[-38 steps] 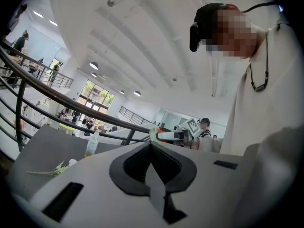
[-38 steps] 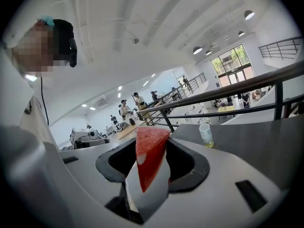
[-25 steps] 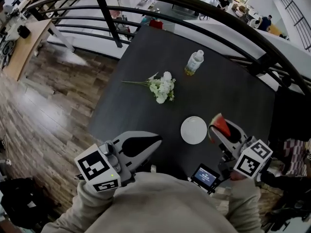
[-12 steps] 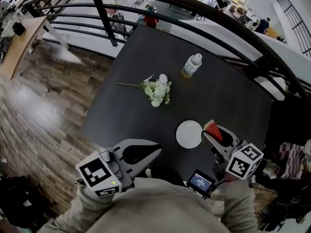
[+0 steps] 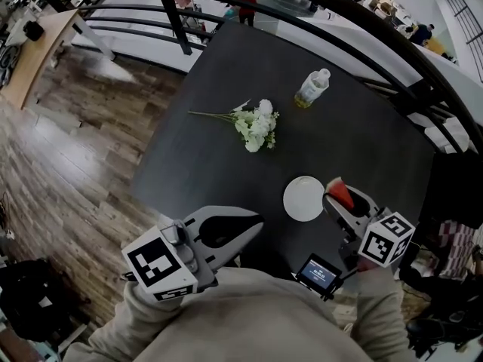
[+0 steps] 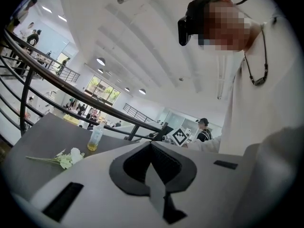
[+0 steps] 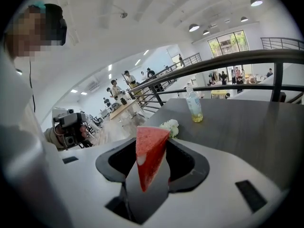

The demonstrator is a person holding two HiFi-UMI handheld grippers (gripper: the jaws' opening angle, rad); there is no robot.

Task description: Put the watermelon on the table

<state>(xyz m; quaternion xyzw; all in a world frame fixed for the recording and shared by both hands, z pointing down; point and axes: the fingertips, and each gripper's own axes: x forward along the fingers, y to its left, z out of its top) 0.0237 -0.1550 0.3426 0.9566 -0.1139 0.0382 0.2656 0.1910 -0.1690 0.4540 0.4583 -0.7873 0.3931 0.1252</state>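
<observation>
Tabletop (image 5: 355, 142) dark grey, wood-plank floor (image 5: 68, 164) beside, black railing (image 7: 228, 60), white ceiling (image 6: 142, 32)

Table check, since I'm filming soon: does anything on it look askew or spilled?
Only the flower bunch: it lies flat on the bare table, with no vase. The bottle stands upright, and nothing looks spilled.

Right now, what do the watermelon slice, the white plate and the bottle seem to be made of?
Watermelon slice: matte, evenly red, seedless face; perhaps a foam or plastic model, though real fruit is possible.
White plate: smooth, plain white; ceramic or plastic, I cannot tell which.
Bottle: clear plastic, probably; see-through wall with yellowish liquid at the bottom.
</observation>
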